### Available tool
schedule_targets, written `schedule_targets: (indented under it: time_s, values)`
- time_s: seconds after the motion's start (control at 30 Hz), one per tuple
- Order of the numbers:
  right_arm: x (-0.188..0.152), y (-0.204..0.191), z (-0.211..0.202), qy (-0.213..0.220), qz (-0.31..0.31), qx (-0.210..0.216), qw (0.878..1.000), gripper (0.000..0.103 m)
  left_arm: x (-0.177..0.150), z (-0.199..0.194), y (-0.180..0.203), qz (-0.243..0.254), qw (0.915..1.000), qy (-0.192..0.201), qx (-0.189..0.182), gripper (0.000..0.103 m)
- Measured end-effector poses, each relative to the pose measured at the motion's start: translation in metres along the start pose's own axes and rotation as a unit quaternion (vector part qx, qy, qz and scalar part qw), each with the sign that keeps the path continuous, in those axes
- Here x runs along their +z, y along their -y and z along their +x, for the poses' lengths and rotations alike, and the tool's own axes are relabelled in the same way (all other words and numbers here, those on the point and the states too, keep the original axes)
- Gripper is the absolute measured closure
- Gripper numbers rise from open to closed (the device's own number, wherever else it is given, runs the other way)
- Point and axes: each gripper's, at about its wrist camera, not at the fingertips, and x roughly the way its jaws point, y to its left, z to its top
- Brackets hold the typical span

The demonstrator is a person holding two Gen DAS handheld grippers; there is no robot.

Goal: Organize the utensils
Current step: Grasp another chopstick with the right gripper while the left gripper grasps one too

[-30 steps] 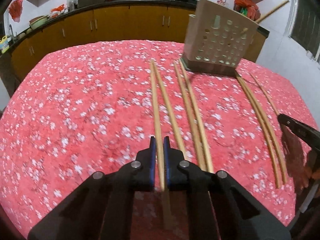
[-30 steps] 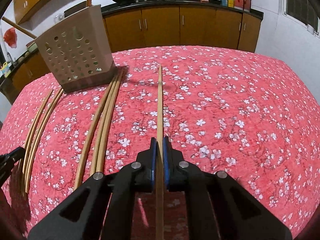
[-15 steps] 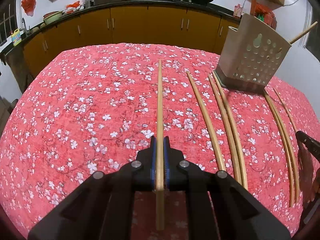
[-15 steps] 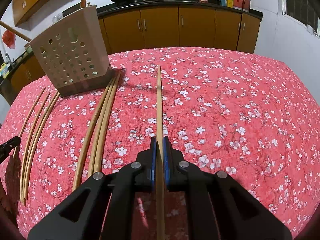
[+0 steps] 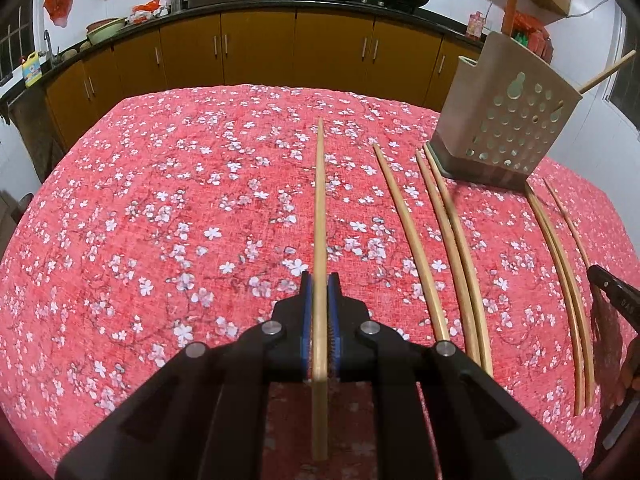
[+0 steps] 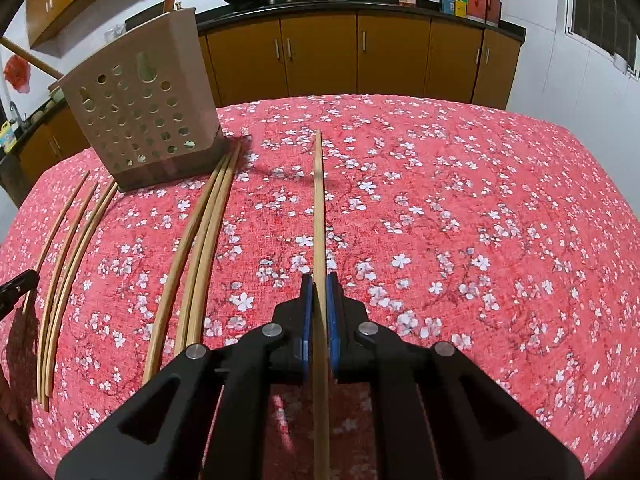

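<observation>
We have a chopstick in each gripper now, so we're at the carrying step: two picked, none of these delivered yet. The left gripper (image 5: pixel 320 300) has its jaws pressed onto a chopstick (image 5: pixel 320 208), pinching it near its back third. The stick runs straight out ahead of the gripper, its long axis in line with the fingers, tip aimed at the far edge of the desk (image 5: pixel 140 200) and, by our reading, raised off the cloth. Same story on the right: the right gripper (image 6: pixel 318 300) pinches its own chopstick (image 6: pixel 318 208), long axis dead ahead, tip toward the cabinets.

The perforated holder (image 5: pixel 508 120) stands at the far side of the desk, between the two grippers, with a couple of sticks already poking out of its top. Loose chopsticks (image 5: pixel 440 240) lie on the cloth in front of it, pointing roughly toward it, and another group (image 5: pixel 560 260) lies further right.

Next, we judge, each stick wants tipping from this forward slant to near upright, then lifting over the holder's open top. Only then should the jaws let go.
</observation>
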Motion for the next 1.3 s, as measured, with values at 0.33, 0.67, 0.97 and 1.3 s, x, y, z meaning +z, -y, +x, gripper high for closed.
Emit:
schedule_targets:
  time_s: [0.33, 0.67, 0.97, 1.3]
  values:
    - [0.001, 0.0, 0.0, -0.001, 0.001, 0.001, 1.0, 0.095, 0.0, 0.001, 0.0, 0.0, 1.0, 0.0, 0.001, 0.092]
    - [0.002, 0.0, 0.0, -0.002, 0.001, -0.001, 1.0, 0.095, 0.0, 0.001, 0.0, 0.0, 1.0, 0.0, 0.001, 0.092]
    - [-0.002, -0.004, -0.004, -0.003, -0.005, -0.009, 1.0, 0.095, -0.003, -0.002, 0.004, 0.011, 0.9998, -0.001, 0.018, 0.092]
    - [-0.006, 0.002, -0.011, -0.003, 0.004, 0.004, 1.0, 0.095, -0.01, -0.01, 0.007, 0.018, 0.9995, -0.002, 0.027, 0.095]
